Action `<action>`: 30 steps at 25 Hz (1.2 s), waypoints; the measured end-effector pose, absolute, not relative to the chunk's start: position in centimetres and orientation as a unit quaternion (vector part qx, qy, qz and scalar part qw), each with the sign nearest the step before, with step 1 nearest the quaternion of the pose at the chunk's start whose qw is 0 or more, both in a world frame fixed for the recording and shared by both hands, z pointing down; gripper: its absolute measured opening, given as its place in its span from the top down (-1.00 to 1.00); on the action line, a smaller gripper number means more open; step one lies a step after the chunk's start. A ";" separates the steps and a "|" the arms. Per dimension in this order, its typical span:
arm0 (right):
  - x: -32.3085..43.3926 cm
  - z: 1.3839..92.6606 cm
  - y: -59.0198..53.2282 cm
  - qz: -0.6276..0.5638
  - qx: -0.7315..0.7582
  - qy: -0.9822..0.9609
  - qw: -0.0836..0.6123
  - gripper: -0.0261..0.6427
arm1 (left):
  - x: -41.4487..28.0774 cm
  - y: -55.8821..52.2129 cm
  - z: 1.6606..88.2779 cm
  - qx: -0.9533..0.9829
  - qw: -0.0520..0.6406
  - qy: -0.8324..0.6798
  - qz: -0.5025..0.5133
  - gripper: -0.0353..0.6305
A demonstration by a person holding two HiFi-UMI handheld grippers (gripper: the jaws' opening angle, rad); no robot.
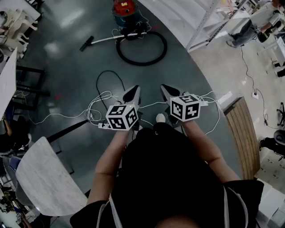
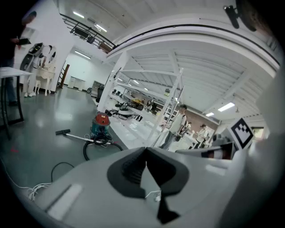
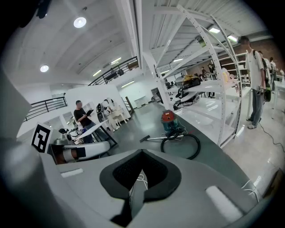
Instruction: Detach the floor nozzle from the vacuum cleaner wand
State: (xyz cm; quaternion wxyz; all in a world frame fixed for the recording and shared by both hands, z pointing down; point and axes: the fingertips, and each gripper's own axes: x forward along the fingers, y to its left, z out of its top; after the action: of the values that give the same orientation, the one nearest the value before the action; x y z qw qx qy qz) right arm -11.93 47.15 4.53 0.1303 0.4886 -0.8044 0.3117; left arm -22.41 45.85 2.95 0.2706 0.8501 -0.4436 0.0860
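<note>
Head view, nearest first: I have the left gripper (image 1: 132,93) and the right gripper (image 1: 168,92) side by side at centre frame, both angled down toward the grey floor (image 1: 75,75). In the left gripper view and the right gripper view alike, I read the dark pads pressed together at the tips with nothing caught between them, so both tools are closed and empty. Loose white cables (image 1: 95,109) lie on the floor around and just beyond the tools, with a black cable loop (image 1: 110,80) a little further up the frame. Well beyond that, at top centre, sits the vacuum cleaner (image 1: 124,9), its black hose (image 1: 141,48) coiled in a ring. The wand (image 1: 111,39) runs left from there. The floor nozzle (image 1: 86,43) sits on the wand's end, resting on the floor toward the upper left, well apart from both grippers.
</note>
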 end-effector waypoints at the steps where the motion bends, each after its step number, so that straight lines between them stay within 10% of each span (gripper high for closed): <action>1: -11.6 4.6 47.2 0.314 0.490 -0.803 0.130 0.94 | -22.3 45.8 3.1 0.850 0.271 -0.443 0.088 0.87; 30: 0.2 7.0 42.0 0.337 0.491 -0.792 0.136 0.94 | -14.1 39.7 4.8 0.828 0.291 -0.466 0.108 0.87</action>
State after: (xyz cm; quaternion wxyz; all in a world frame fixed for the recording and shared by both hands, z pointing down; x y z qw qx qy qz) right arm 0.23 41.95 6.96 0.1358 0.4907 -0.7920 0.3368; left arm -14.11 39.73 4.76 0.2913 0.8283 -0.4661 0.1083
